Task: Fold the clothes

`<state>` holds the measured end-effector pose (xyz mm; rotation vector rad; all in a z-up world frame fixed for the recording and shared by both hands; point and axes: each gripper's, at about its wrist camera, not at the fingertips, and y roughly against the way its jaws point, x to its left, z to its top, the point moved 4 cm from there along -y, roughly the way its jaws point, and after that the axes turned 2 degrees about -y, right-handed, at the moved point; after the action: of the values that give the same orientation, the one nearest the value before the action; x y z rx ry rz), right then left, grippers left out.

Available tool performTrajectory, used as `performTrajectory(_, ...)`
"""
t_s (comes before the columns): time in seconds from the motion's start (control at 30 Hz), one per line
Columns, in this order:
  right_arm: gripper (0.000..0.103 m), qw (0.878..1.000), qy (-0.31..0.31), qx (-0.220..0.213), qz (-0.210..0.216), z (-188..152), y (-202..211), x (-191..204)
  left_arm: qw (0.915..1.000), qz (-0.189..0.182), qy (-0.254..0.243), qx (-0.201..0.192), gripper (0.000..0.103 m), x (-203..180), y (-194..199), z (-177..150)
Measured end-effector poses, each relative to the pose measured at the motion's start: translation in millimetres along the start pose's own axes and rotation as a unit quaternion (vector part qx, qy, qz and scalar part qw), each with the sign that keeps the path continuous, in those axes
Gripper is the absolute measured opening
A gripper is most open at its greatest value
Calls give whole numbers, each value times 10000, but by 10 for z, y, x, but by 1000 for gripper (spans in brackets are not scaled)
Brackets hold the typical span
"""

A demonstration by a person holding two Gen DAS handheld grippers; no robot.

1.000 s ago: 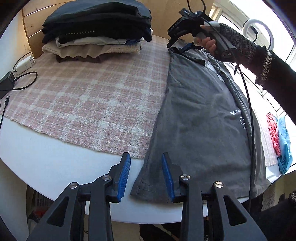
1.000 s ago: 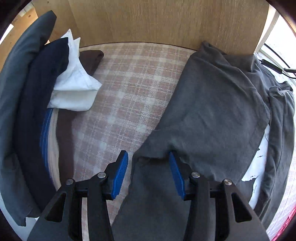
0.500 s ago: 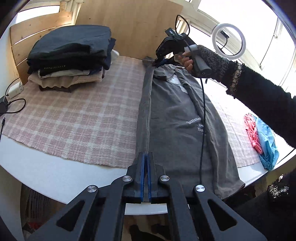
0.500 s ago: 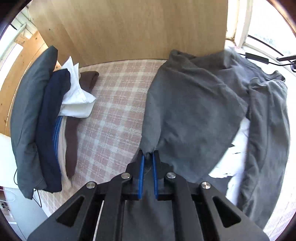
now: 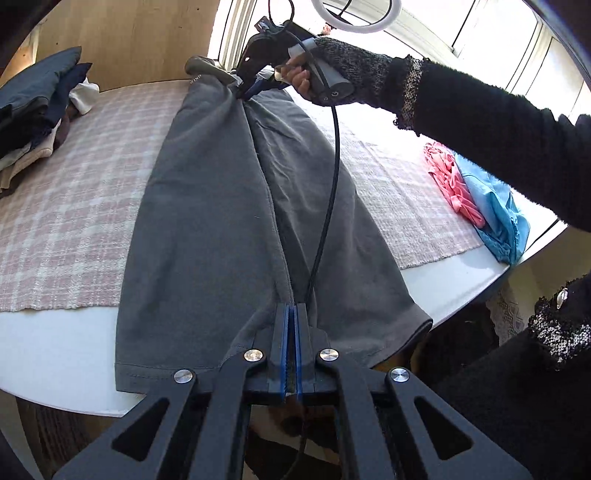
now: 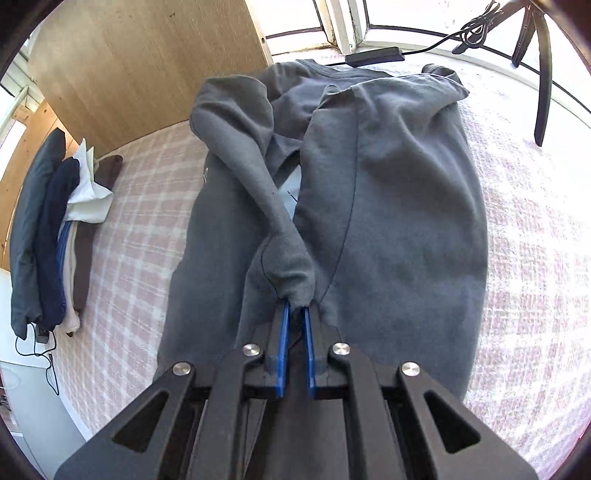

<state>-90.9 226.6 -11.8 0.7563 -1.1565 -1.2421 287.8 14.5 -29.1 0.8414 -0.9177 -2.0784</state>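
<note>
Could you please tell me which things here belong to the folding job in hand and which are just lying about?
Part of the job:
- grey shirt
- left gripper, shut on its hem
- right gripper, shut on its sleeve end

Just lying about:
- pile of folded clothes
- pink garment
- blue garment
- ring light
- checked cloth

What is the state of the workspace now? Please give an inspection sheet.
Surface: white table under a pink plaid cloth.
Job's things: grey shirt, one long edge lifted.
Clutter: stack of folded clothes; pink garment and blue garment at the table edge.
Grippers: left tool and right tool both shut on the shirt.
Cables: black cable hanging over the shirt.
Surroundings: wooden panel, window.
</note>
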Motion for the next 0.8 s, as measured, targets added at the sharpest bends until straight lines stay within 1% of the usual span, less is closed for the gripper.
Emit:
performTrajectory(0.03,8,9999,67,-32,-69,-4,-16,22,10000,-12,-3,49,2,-24,-31,-16)
performTrajectory(0.1,8,9995,211,-102,-195,2,-24,73,9997,-164,148,75,2,-51,-50,-25)
performTrajectory(0.13,8,9994,272,-110,-191,10,-18,102,9995,-229,215,90,2,-65,-55,-31)
performTrajectory(0.17,9,9993,316,-95,-166,16,-11,127,9995,-213,219,117,2,-75,-23,-45)
performTrajectory(0.23,13,9996,280,93,46,15,26,143,9995,-179,225,165,3,-94,47,-76)
performTrajectory(0.3,17,9991,194,132,348,-24,160,128,9996,-96,269,88,7,-75,242,-145)
performTrajectory(0.33,18,9987,213,100,446,-69,276,119,9995,-51,316,49,8,-54,345,-182)
performTrajectory(0.4,18,9975,247,38,666,-166,518,99,9987,217,454,-5,10,74,550,-267)
performTrajectory(0.47,18,9942,261,17,1047,-348,843,40,9962,500,714,-27,11,282,676,-350)
performTrajectory(0.53,18,9894,258,-1,1426,-585,1199,-44,9926,675,1004,-45,11,499,723,-391)
performTrajectory(0.57,18,9878,276,-47,1533,-706,1389,-98,9908,731,1135,-57,11,601,725,-393)
performTrajectory(0.63,19,9858,317,-191,1638,-946,1771,-195,9898,805,1170,-91,11,687,701,-320)
performTrajectory(0.67,19,9851,339,-283,1659,-1034,1962,-254,9910,752,1098,-158,11,674,708,-258)
performTrajectory(0.77,20,9810,291,-645,1807,-1216,2496,-437,9948,375,886,-345,11,552,711,-69)
performTrajectory(0.8,27,9809,301,-797,1749,-1226,2644,-503,9959,250,799,-333,11,485,671,-5)
